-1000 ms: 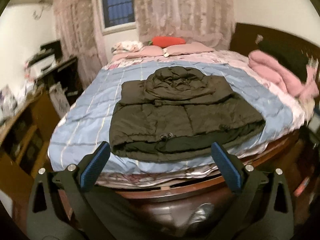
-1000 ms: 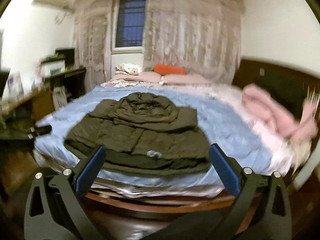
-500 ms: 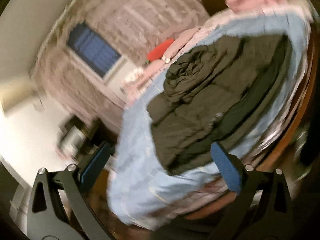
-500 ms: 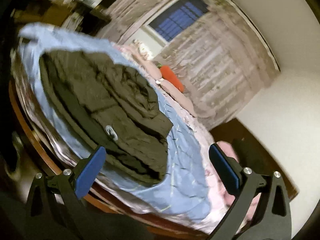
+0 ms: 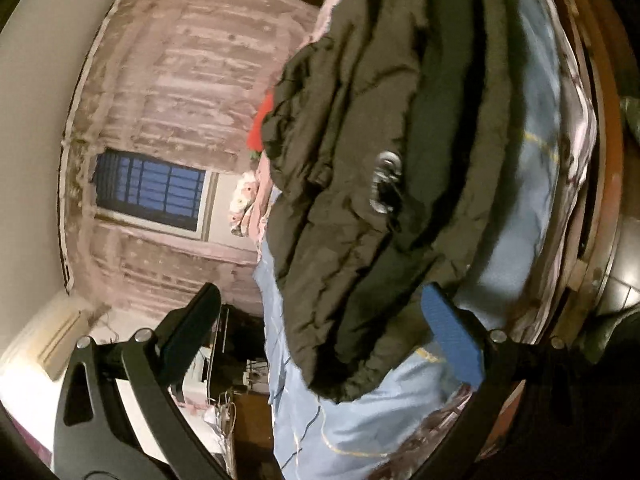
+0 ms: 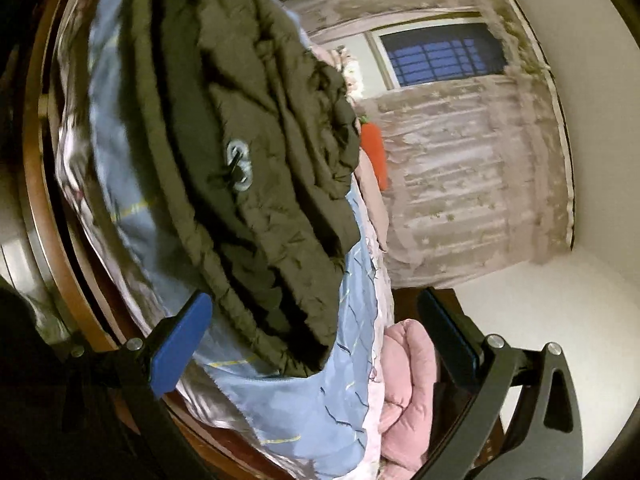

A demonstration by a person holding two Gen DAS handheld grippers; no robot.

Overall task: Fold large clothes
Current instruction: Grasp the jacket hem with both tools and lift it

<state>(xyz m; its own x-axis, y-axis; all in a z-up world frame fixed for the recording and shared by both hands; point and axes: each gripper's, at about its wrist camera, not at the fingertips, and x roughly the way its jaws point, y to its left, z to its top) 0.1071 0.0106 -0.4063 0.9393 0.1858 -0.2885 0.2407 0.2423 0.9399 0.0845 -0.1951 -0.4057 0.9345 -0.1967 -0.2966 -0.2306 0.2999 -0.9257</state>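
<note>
A dark olive padded jacket lies partly folded on a bed with a light blue quilt. It also shows in the right wrist view, on the same quilt. Both views are rolled strongly sideways. My left gripper is open and empty, held in the air short of the jacket's near left corner. My right gripper is open and empty, held short of the jacket's near right corner. Neither gripper touches the cloth.
The bed's dark wooden foot rail runs along the near edge. Pink bedding is piled on the bed's right side. A red pillow, curtains and a window are at the far end. Cluttered furniture stands left of the bed.
Both grippers have rolled sideways in opposite directions and moved closer to the jacket's near corners. Both stayed open. The jacket has not moved.
</note>
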